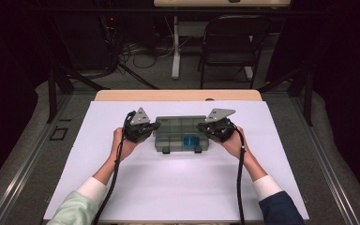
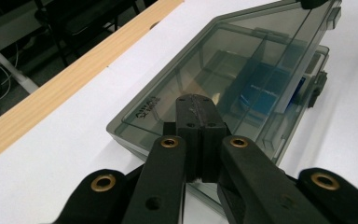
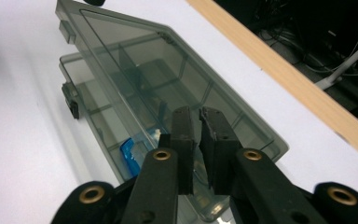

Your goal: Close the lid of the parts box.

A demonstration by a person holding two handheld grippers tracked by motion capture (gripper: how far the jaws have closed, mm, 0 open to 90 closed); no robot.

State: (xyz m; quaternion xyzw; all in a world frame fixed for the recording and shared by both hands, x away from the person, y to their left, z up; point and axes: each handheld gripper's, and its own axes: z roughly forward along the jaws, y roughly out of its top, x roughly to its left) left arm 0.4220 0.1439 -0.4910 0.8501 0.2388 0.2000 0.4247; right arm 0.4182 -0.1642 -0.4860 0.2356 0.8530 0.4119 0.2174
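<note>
A smoky clear compartment box (image 1: 180, 133) lies on the white table top (image 1: 168, 187). Its hinged lid (image 2: 242, 51) is tilted up off the base along the front edge. A blue item (image 1: 190, 140) lies in a front compartment and shows through the plastic (image 2: 265, 93) (image 3: 133, 156). My left gripper (image 1: 155, 125) is at the box's left end, and its jaws (image 2: 196, 100) are pressed together over the lid's edge. At the right end is my right gripper (image 1: 200, 126). Its jaws (image 3: 199, 112) stand a narrow gap apart over the lid (image 3: 158, 60), and I cannot tell whether they touch it.
Two dark latches (image 1: 165, 150) (image 1: 198, 150) hang on the box's front. A wooden strip (image 1: 178, 95) runs along the table's far edge. Beyond it are a black chair (image 1: 232, 44) and cables on the floor (image 1: 136, 56). White surface spreads on every side of the box.
</note>
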